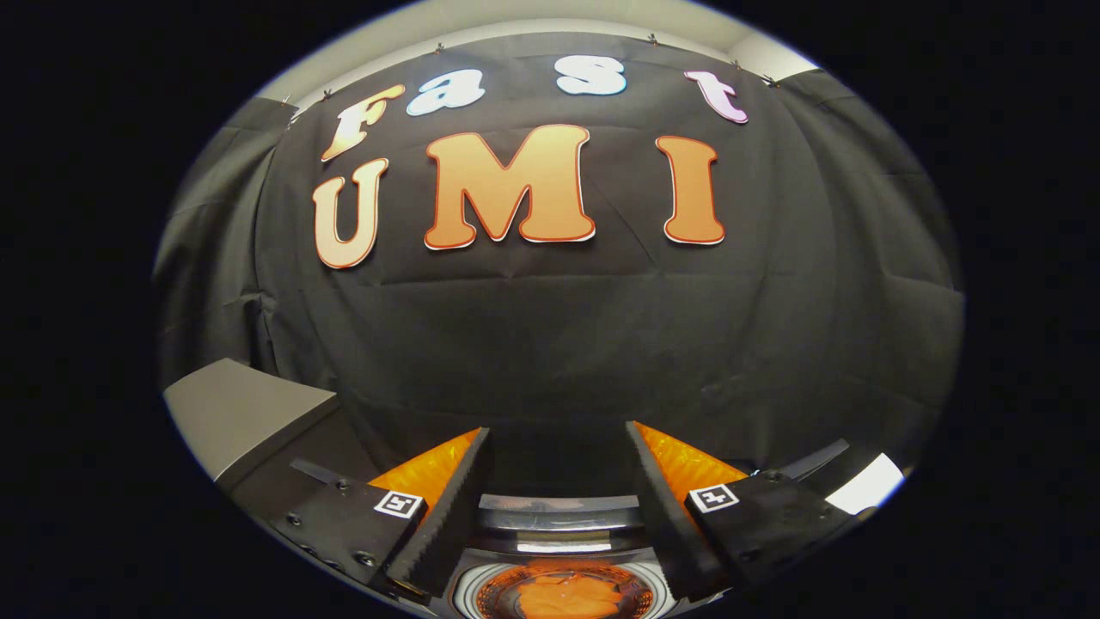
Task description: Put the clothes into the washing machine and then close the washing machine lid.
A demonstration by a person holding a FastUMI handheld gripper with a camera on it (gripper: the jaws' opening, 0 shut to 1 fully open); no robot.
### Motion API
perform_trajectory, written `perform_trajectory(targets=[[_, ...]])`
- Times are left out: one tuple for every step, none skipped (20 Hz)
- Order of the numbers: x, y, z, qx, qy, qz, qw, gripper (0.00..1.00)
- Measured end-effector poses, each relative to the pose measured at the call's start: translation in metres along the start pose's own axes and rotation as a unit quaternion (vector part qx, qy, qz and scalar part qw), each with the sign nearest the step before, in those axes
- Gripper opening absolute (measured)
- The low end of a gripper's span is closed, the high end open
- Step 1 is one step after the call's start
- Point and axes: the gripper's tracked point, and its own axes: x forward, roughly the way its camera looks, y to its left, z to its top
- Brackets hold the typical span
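While the gripper hangs with its fingers spread apart and holding nothing, the washing machine sits below and between them, its round drum mouth facing upward, orange clothes lying inside the drum.

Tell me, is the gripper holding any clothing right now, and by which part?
Nothing is held: the gripper is open with an empty gap, above the washing machine drum, where orange clothes lie.
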Motion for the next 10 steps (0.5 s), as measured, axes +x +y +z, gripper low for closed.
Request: perform_trajectory(targets=[[-0.004, 0.0, -0.003, 0.0, 0.0, 0.0, 1.0, 0.97], [-0.004, 0.001, -0.003, 0.0, 0.0, 0.0, 1.0, 0.97], [-0.006, 0.001, -0.004, 0.0, -0.001, -0.001, 1.0, 0.97], [-0.01, 0.002, -0.008, -0.001, -0.002, -0.002, 1.0, 0.97], [-0.013, 0.003, -0.01, -0.001, -0.002, -0.003, 1.0, 0.97], [-0.02, 0.002, -0.013, -0.001, 0.0, -0.003, 1.0, 0.97], [-0.026, 0.002, -0.018, -0.001, 0.003, -0.004, 1.0, 0.97], [-0.031, 0.002, -0.022, -0.001, 0.005, -0.004, 1.0, 0.97], [-0.037, 0.002, -0.026, -0.002, 0.007, -0.004, 1.0, 0.97], [-0.04, 0.003, -0.029, -0.002, 0.009, -0.003, 1.0, 0.97]])
